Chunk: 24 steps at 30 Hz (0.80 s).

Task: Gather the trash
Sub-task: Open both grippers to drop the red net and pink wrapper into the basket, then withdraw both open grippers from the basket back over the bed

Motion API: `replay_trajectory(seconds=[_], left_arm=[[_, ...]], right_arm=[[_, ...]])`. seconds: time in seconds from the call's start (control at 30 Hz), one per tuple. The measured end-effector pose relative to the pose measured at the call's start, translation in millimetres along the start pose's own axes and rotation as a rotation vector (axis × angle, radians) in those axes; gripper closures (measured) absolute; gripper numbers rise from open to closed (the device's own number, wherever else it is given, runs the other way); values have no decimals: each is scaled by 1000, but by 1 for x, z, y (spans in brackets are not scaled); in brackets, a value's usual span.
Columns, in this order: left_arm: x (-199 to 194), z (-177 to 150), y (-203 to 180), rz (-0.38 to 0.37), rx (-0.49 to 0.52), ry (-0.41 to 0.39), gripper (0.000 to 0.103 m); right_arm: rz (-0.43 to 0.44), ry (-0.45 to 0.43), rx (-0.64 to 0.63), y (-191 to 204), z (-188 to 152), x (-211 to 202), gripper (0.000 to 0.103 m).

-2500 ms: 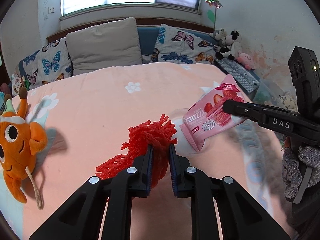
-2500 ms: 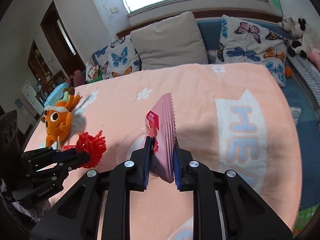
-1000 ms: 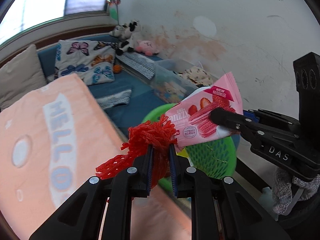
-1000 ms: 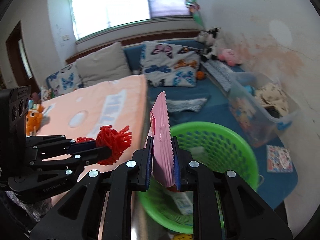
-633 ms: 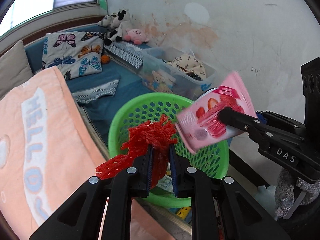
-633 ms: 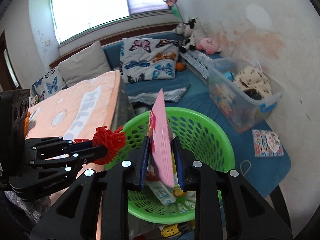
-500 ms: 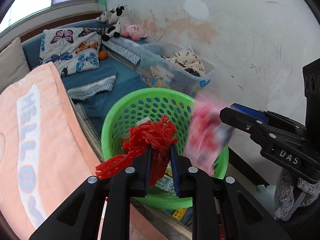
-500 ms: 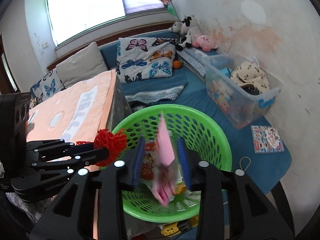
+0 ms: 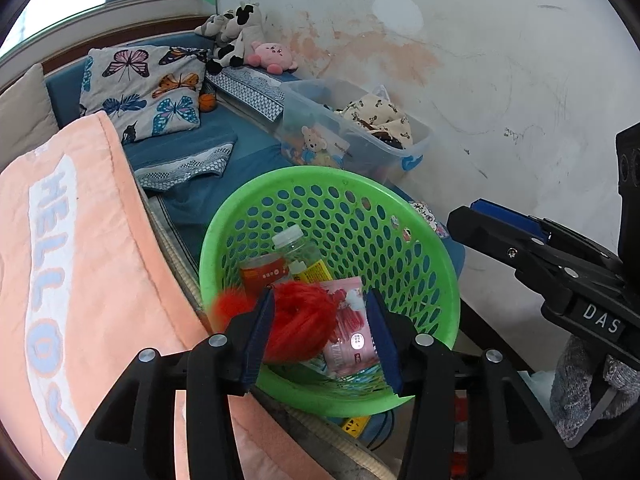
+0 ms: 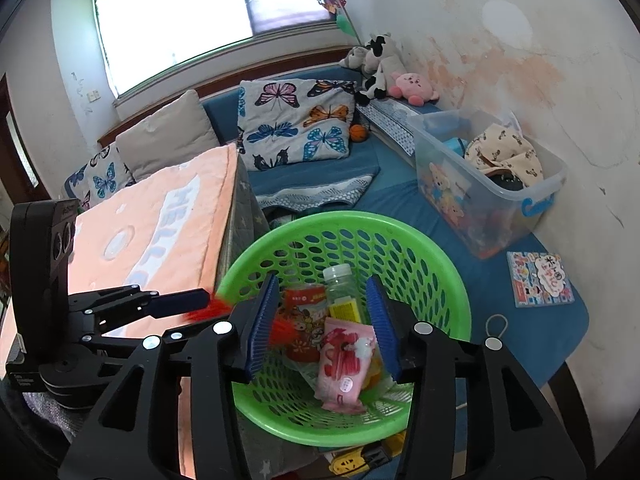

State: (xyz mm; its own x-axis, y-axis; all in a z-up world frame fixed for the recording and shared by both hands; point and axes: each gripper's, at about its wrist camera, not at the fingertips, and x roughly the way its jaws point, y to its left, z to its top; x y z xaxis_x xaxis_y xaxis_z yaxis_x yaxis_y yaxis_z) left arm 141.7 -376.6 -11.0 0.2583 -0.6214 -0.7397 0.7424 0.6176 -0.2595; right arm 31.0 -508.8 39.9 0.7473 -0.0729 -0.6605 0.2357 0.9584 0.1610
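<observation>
A green plastic basket (image 9: 400, 208) stands on the floor beside the bed; it also shows in the right wrist view (image 10: 432, 248). My left gripper (image 9: 320, 336) is open above its near rim, and the red frayed netting (image 9: 300, 324), blurred, is between the jaws, free of them. My right gripper (image 10: 322, 328) is open over the basket. The pink snack packet (image 10: 344, 364) lies inside the basket, also seen in the left wrist view (image 9: 352, 336). A clear bottle (image 10: 340, 280), a red can (image 10: 304, 300) and other wrappers lie in the basket too.
The bed with a peach "HELLO" blanket (image 9: 72, 264) is at the left. A clear storage bin (image 10: 488, 184) with clothes stands by the stained wall. A small book (image 10: 538, 278) lies on the blue floor mat. Butterfly pillows (image 10: 296, 124) and plush toys (image 10: 384, 64) are behind.
Both grippers swung from the bed to over the green basket. The right gripper opened and the pink packet fell in. The left gripper has now opened and the red netting is dropping.
</observation>
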Motion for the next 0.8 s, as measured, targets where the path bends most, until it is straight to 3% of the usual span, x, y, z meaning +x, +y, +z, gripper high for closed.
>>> replay_trajectory(seconds=[0.4, 0.8], left_arm=[[-37, 0, 35, 79, -27, -65, 56], [-82, -9, 92, 181, -100, -122, 54]], right_arm=[[32, -20, -31, 27, 4, -3, 42], [89, -2, -121, 78, 11, 13, 38]])
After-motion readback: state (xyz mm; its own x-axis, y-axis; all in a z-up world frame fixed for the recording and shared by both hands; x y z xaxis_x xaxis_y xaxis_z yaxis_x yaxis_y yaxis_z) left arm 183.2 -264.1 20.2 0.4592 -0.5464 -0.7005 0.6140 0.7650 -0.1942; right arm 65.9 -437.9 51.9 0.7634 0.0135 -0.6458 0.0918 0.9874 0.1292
